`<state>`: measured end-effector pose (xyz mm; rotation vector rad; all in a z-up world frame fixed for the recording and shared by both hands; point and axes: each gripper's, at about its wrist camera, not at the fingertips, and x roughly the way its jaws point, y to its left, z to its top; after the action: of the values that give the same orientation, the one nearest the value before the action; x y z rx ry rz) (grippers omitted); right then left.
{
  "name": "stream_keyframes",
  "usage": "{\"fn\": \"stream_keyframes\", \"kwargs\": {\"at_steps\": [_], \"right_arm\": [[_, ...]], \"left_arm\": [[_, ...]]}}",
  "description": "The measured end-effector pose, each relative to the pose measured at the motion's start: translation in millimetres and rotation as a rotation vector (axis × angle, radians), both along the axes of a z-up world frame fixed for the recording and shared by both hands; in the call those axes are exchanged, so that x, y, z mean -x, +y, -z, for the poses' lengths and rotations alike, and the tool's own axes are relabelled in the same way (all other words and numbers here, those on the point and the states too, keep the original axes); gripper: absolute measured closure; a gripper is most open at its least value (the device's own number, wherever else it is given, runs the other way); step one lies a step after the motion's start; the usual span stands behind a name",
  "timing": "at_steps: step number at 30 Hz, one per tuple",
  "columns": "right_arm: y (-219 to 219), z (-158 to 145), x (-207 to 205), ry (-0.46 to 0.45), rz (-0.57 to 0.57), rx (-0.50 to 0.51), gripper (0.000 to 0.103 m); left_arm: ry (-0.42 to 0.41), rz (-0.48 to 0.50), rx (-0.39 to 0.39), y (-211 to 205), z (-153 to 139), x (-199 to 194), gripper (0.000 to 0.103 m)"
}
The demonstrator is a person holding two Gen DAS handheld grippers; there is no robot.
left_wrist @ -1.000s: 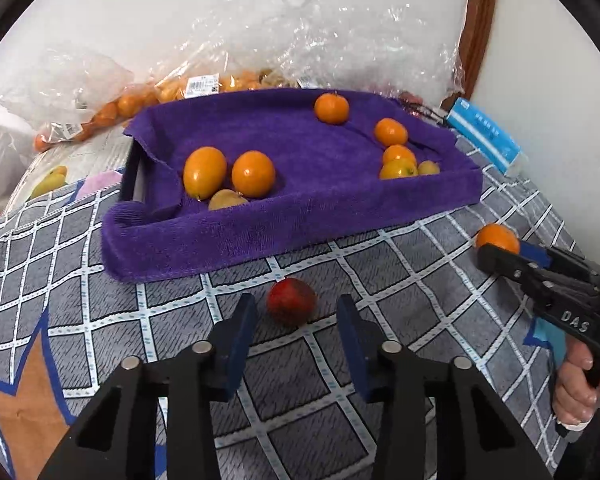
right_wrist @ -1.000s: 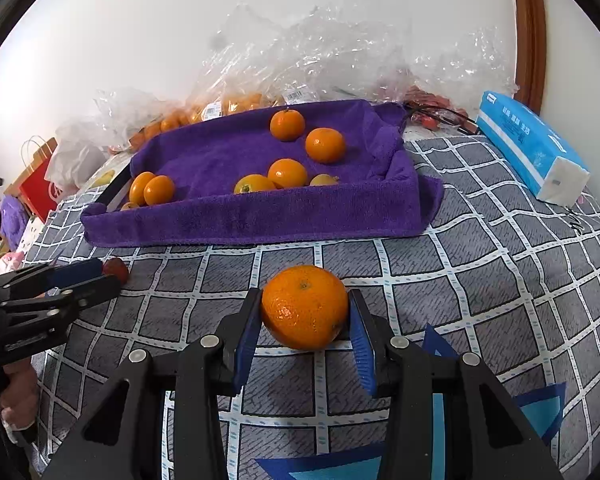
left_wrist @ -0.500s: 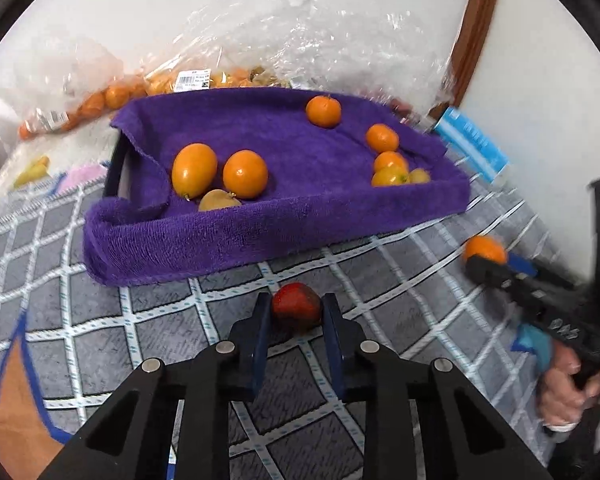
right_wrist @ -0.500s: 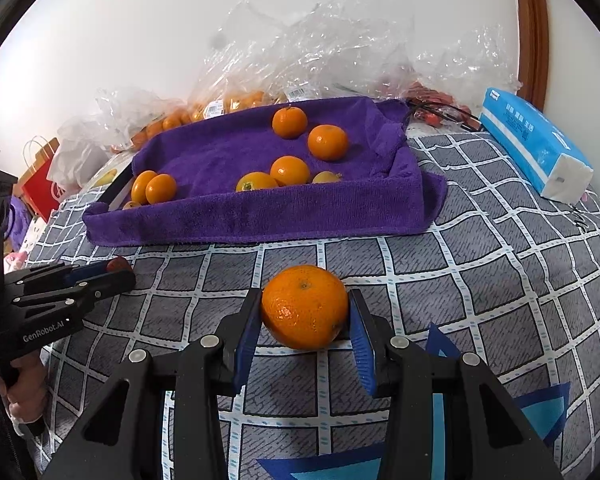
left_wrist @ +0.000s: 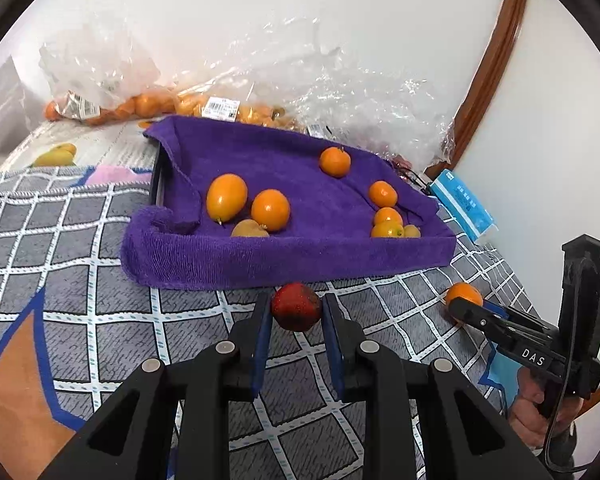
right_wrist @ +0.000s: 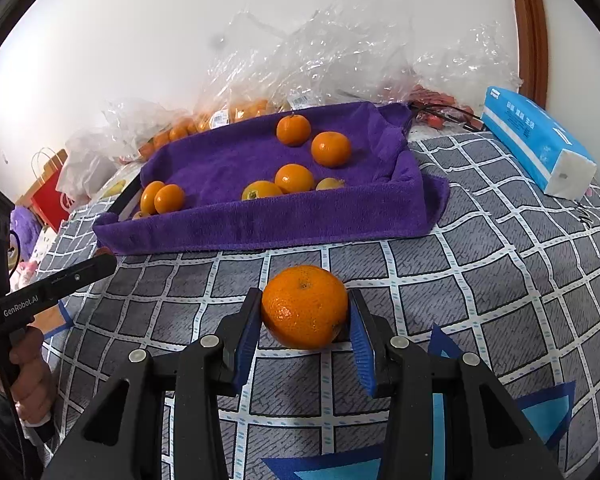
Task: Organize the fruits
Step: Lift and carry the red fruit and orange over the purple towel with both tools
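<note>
My left gripper [left_wrist: 296, 309] is shut on a small dark red fruit [left_wrist: 296, 307], held just above the checked cloth in front of the purple towel-lined tray [left_wrist: 284, 260]. My right gripper [right_wrist: 304, 312] is shut on a large orange [right_wrist: 304, 306], also a little off the cloth near the tray's front wall. In the tray lie several oranges: two big ones [left_wrist: 226, 197] at the left with a yellowish fruit [left_wrist: 249, 229], several smaller ones [left_wrist: 387, 218] at the right. The right gripper shows in the left wrist view [left_wrist: 466, 304], the left gripper in the right wrist view [right_wrist: 100, 264].
Clear plastic bags of oranges [left_wrist: 148, 106] pile up behind the tray against the wall. A blue tissue pack [right_wrist: 536, 140] lies at the right. A red paper bag [right_wrist: 54, 196] stands at the far left. A grey checked cloth [right_wrist: 480, 272] covers the surface.
The left gripper closed around the red fruit, then lifted it slightly and moved towards the tray while rolling. The right gripper stayed in place with the orange.
</note>
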<state>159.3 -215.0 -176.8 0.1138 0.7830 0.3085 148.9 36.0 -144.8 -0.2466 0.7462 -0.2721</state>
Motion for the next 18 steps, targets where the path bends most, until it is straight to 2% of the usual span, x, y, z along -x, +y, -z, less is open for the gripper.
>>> {"fn": "stream_keyframes", "kwargs": {"at_steps": [9,18], "right_arm": [[-2.4,-0.8,1.0,-0.007,0.009,-0.014,0.061],[-6.7,-1.9,2.4,-0.014,0.031,-0.029,0.061]], "left_arm": [[-0.040,-0.021,-0.018,2.9,-7.2,8.1,0.079],[-0.055,-0.046,-0.003,8.9,-11.2,11.8,0.079]]}}
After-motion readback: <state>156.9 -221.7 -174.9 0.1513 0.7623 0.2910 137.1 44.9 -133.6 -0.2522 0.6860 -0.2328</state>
